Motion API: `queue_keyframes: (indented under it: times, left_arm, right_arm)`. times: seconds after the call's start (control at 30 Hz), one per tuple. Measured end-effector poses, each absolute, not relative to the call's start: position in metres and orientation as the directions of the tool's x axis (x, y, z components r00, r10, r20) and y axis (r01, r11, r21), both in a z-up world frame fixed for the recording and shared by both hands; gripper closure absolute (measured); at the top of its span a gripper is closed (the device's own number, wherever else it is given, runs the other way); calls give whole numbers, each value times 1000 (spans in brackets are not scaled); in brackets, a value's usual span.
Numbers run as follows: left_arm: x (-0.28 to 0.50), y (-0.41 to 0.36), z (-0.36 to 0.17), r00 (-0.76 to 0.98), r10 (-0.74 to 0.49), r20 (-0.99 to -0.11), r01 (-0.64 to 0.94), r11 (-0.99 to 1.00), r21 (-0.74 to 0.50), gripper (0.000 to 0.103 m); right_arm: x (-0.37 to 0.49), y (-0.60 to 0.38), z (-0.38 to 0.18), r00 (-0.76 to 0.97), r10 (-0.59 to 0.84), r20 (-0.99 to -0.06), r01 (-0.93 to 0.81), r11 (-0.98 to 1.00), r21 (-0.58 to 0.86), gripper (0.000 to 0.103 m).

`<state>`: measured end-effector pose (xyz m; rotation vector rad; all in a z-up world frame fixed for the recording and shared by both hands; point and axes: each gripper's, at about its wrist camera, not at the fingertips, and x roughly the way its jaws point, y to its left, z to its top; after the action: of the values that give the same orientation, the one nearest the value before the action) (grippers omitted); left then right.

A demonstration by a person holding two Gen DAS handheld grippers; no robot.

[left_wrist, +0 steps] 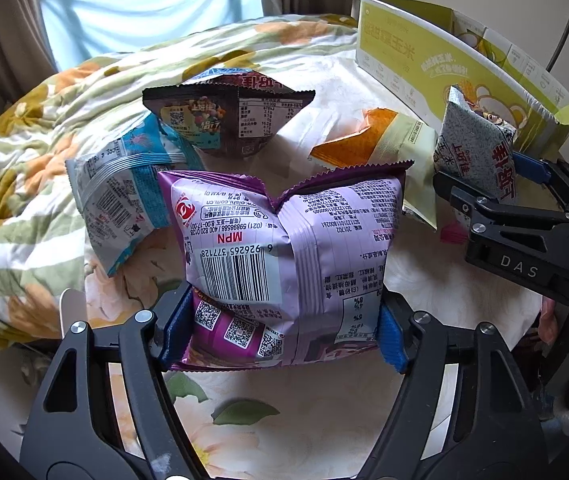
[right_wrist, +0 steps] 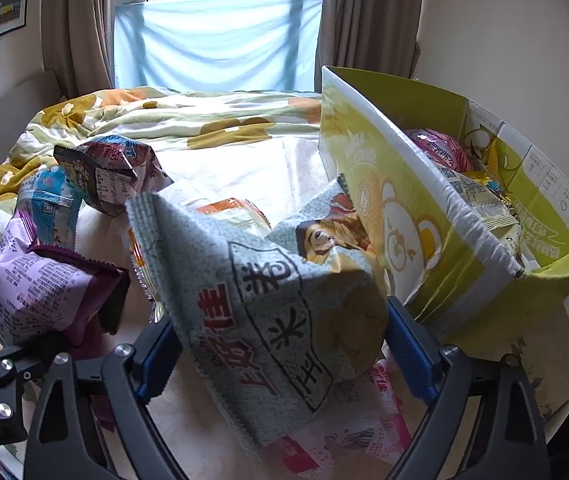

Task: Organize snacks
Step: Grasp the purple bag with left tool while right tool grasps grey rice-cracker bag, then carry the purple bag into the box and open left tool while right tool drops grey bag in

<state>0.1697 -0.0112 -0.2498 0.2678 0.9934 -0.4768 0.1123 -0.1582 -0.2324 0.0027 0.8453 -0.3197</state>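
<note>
The left gripper (left_wrist: 280,328) has its blue fingers (left_wrist: 392,338) pressed in on both sides of a purple bag (left_wrist: 284,248), which stands lifted over the bed (left_wrist: 24,184), long axis running away from the gripper, its serrated top seal pointing toward the window. The right gripper (right_wrist: 280,356) pinches a grey speckled bag (right_wrist: 260,304) the same way; that bag tilts, its long axis leaning up and to the left, just beside the box (right_wrist: 368,200). The yellow-green box stands open on the bed's right side and holds several snack packs, one pink (right_wrist: 440,150). On the bedspread lie a dark bag (left_wrist: 224,120), a blue bag (left_wrist: 124,196) and an orange bag (left_wrist: 368,140).
</note>
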Motion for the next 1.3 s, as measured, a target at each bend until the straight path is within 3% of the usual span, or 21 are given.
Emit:
queue_keyframes:
  times: [0.27, 0.83, 1.3]
  left_arm:
    - [166, -2, -233, 477, -267, -838, 477, 879, -8, 31]
    - [153, 8, -152, 561, -263, -785, 399, 917, -22, 31]
    - [161, -102, -68, 622, -334, -708, 457, 889, -18, 31]
  right_arm:
    - [108, -163, -223, 631, -220, -744, 259, 964, -66, 33]
    - [83, -139, -138, 716, -91, -692, 155, 987, 32, 34]
    - [61, -229, -41, 749, -106, -654, 167, 986, 31, 34]
